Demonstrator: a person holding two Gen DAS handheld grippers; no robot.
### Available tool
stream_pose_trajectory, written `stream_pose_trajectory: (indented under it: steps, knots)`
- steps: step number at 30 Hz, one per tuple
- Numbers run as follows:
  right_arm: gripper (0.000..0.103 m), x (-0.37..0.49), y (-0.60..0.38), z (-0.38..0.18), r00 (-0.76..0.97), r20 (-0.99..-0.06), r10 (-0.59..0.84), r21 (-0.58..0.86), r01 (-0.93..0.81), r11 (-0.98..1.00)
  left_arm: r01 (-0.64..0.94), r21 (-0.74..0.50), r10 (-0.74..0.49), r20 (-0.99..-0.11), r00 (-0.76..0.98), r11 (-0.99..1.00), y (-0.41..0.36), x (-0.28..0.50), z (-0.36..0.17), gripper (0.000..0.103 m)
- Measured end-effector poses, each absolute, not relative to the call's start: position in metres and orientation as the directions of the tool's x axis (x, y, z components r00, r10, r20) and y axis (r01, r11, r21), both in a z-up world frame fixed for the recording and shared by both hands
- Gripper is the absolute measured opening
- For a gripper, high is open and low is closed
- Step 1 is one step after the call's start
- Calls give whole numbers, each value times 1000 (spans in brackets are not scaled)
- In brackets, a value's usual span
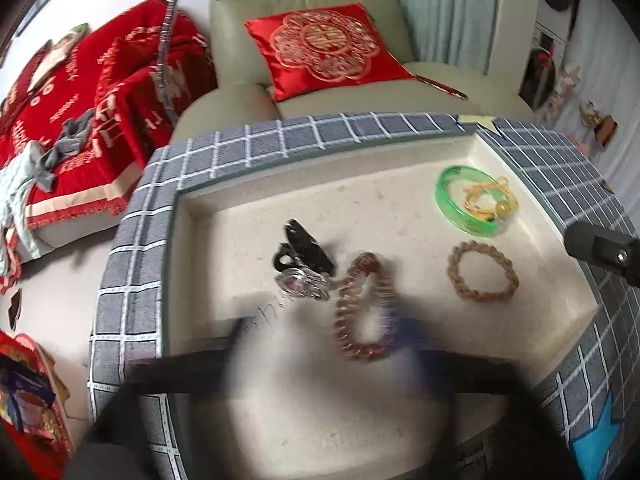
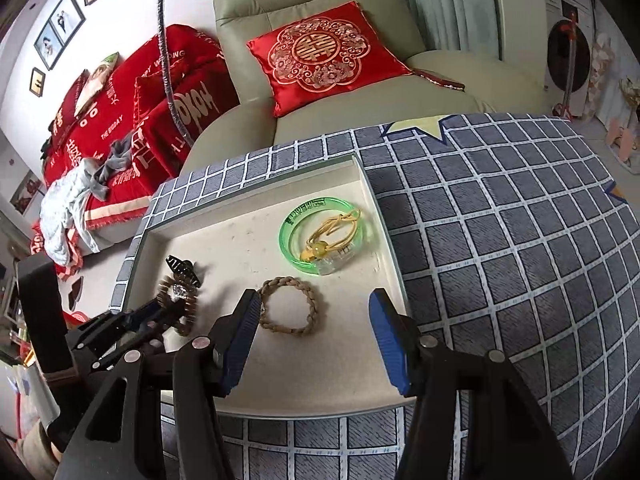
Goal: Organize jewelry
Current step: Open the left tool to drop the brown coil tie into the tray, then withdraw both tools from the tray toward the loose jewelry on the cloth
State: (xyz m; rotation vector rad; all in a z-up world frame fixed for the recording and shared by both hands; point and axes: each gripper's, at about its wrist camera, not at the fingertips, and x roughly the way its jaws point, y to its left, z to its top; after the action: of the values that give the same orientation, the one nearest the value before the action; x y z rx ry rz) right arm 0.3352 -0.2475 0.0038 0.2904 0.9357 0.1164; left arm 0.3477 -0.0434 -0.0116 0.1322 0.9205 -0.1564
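Cream tray (image 2: 362, 176) sits on a grey checked cloth (image 2: 500, 248).

Right gripper (image 2: 314, 312): blue pads spread apart, holding nothing, low over the tray's near half. Braided tan bracelet (image 2: 291, 306) lies just beside its left pad.

Left gripper (image 1: 320, 332): badly blurred, cannot tell whether apart or together. It hovers at the brown beaded bracelet (image 1: 362, 308), near the black hair clip (image 1: 302, 246).

Green bangle (image 2: 326, 236) rests toward the far right corner, with a yellow cord bracelet (image 2: 332, 234) inside it.

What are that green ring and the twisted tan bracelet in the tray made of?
Green bangle: looks like glossy translucent plastic or glass, since light passes through it. Braided bracelet: seemingly matte woven cord or fibre, with plaited strands showing. Neither is certain.
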Motion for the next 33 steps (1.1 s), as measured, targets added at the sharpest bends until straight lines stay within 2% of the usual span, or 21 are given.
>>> stream_pose_trajectory:
  steps: [1, 8, 10, 12, 14, 22, 33]
  knots:
    - [60, 334, -249, 4, 592, -774, 223, 297, 30, 954, 182, 55, -74, -774, 629, 982, -42, 344, -7, 103]
    - [60, 329, -255, 4, 596, -771, 223, 302, 35, 953, 173, 53, -69, -772, 632, 984, -39, 343, -1, 103]
    - [64, 327, -254, 3, 596, -770, 229, 305, 28, 952, 170, 50, -72, -766, 639, 984, -36, 340, 2, 103]
    - [94, 324, -253, 3, 596, -763, 250, 325, 19, 946, 175, 50, -75, -762, 643, 983, -34, 335, 6, 103]
    - [103, 318, -253, 5, 612, -742, 274, 351, 6, 936, 177, 51, -78, -758, 648, 983, -31, 330, 10, 103]
    - [103, 291, -252, 17, 651, -701, 291, 383, -1, 924, 180, 42, -90, -740, 666, 983, -19, 296, 24, 103]
    - [103, 252, -240, 24, 587, -755, 293, 352, -15, 936, 211, -20, -151, -763, 628, 977, -1, 245, 23, 103]
